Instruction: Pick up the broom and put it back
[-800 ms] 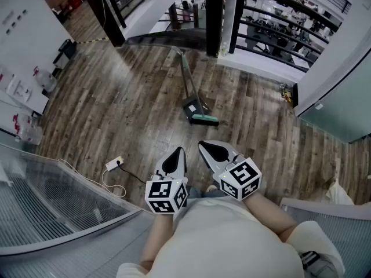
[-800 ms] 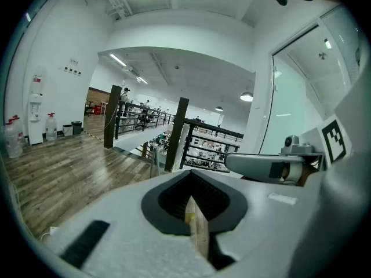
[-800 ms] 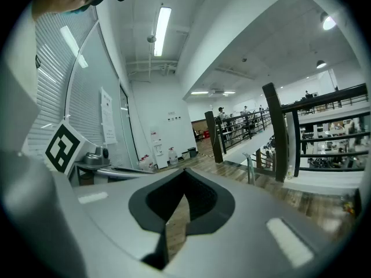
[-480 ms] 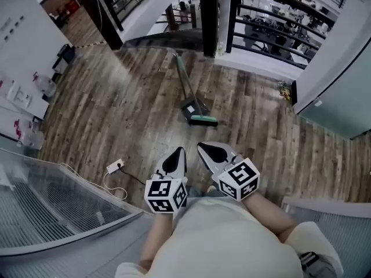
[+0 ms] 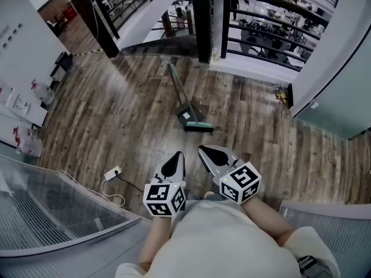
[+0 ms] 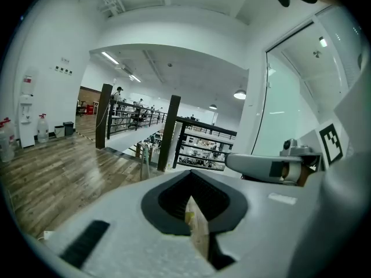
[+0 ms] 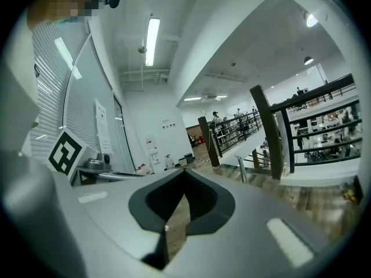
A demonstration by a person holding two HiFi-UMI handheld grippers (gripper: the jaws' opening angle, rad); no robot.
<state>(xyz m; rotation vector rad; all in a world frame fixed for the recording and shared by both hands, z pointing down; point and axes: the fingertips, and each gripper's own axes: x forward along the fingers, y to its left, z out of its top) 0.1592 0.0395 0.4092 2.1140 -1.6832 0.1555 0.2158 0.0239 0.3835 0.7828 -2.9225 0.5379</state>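
Broom (image 5: 191, 119) teal and black; floor (image 5: 116, 114) brown, streaked wood grain.

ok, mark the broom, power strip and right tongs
broom (image 5: 178, 91), head view, middle of its handle
power strip (image 5: 111, 172), head view, its white body
right tongs (image 5: 202, 149), head view, at the closed tips

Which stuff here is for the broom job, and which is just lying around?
For the job:
- broom, lying on the wood floor
- left gripper and right gripper, both shut and empty

Just lying about:
- power strip with its cable on the floor
- black post and the railing beyond the broom
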